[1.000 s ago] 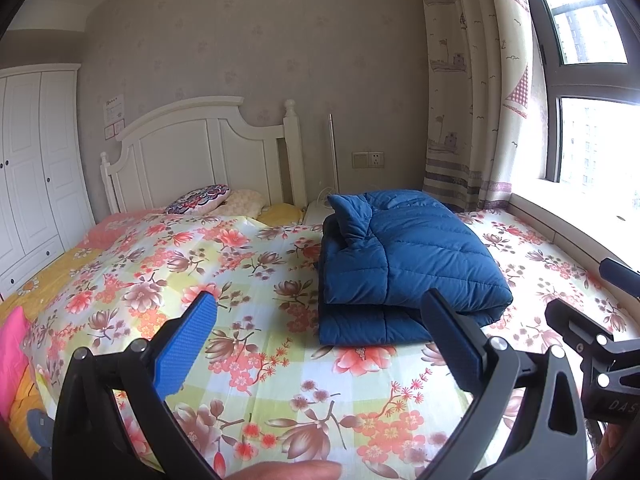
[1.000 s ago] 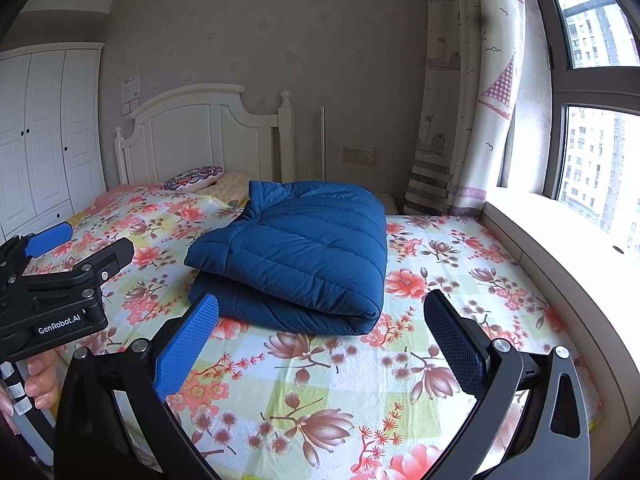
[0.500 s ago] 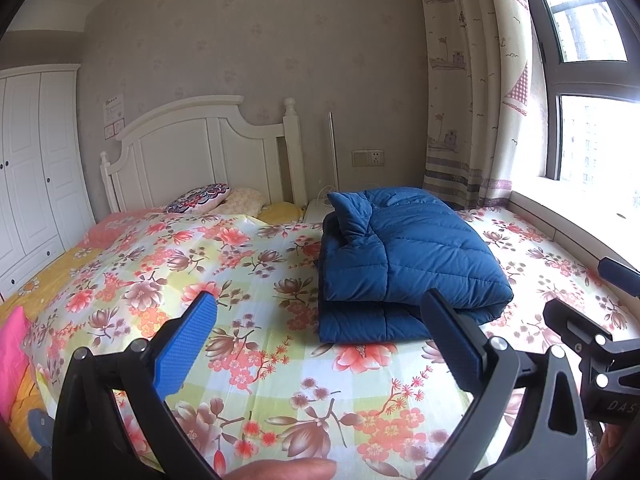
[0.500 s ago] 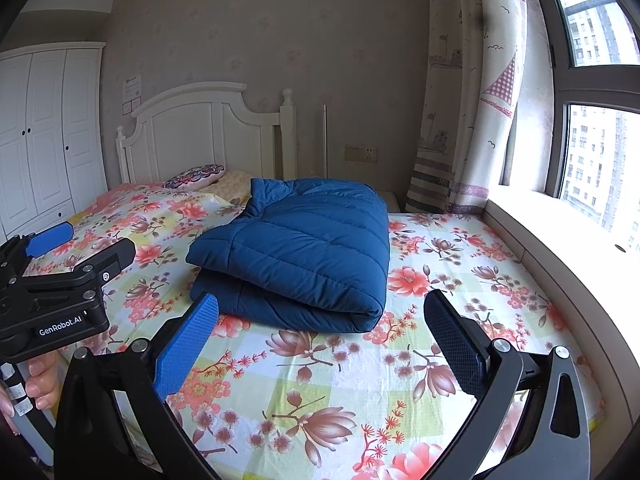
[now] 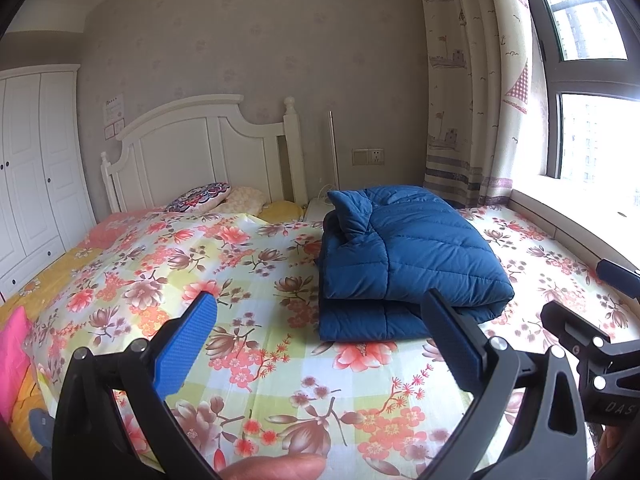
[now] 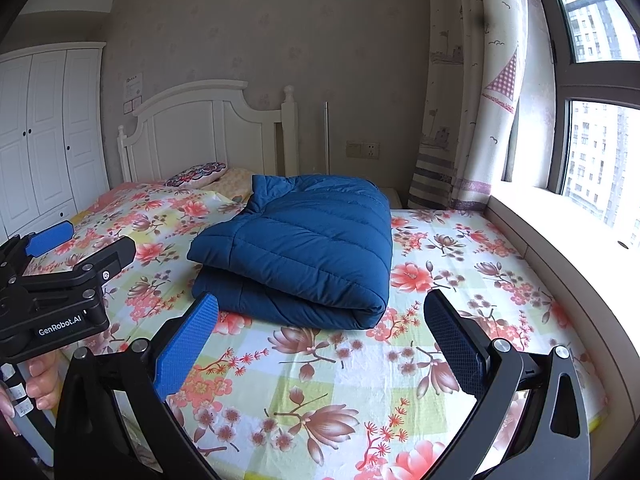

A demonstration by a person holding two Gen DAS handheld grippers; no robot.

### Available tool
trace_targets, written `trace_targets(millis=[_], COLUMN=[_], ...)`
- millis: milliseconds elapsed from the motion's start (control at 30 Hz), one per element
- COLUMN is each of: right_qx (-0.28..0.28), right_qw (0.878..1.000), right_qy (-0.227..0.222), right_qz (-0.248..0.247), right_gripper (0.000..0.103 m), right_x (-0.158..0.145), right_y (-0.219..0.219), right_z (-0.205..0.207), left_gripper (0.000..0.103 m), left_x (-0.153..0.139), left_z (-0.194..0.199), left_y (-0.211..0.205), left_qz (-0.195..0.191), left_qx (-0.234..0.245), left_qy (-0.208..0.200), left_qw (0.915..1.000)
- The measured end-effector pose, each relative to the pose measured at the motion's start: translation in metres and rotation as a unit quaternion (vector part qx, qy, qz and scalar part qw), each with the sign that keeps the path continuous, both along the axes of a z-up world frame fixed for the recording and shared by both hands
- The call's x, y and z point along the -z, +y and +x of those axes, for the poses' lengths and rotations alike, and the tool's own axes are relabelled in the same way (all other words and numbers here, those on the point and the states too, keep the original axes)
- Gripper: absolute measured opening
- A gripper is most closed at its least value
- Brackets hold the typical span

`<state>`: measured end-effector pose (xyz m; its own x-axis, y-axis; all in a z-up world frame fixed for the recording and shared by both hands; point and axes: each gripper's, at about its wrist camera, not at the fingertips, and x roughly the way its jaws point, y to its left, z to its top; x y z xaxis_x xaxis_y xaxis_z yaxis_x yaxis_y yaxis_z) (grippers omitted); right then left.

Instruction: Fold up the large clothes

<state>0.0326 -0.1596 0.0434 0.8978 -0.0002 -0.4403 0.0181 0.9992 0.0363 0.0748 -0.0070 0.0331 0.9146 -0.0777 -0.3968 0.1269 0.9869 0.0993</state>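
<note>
A dark blue quilted down jacket [image 5: 404,264] lies folded in a thick rectangular bundle on the floral bedsheet [image 5: 248,320]. It also shows in the right wrist view [image 6: 304,248]. My left gripper [image 5: 320,336] is open and empty, held back from the bed's near edge, with the bundle ahead and to the right. My right gripper [image 6: 320,340] is open and empty, with the bundle straight ahead of it. Neither gripper touches the jacket. The left gripper's body shows at the left of the right wrist view [image 6: 60,280].
A white headboard [image 5: 200,152] and pillows [image 5: 204,198] stand at the far end. A white wardrobe [image 5: 36,168] is at the left. A curtain [image 5: 472,100] and a window ledge [image 6: 560,248] run along the right. A pink cloth [image 5: 12,356] lies at the bed's left edge.
Both views have shifted only slightly; the jacket bundle has not moved and both grippers stay open.
</note>
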Motion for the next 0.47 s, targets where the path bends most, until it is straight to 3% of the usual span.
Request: trace_targets(millis=[267, 467], right_qx=[-0.005, 0.013], right_qw=[1.000, 0.999], right_qy=[0.015, 0.034], right_qz=[0.004, -0.005], right_gripper=[0.099, 0.099], right_x=[0.010, 0.010], right_y=[-0.003, -0.047], right_z=[0.007, 0.029], left_gripper=[0.101, 0.101], left_x=[0.010, 0.027], left_z=[0.009, 0.058], left_y=[0.003, 0.025], left_qz=[-0.003, 0.017], left_qx=[0.007, 0.012], left_qy=[0.019, 0.073], left_qw=[0.9998, 0.9971])
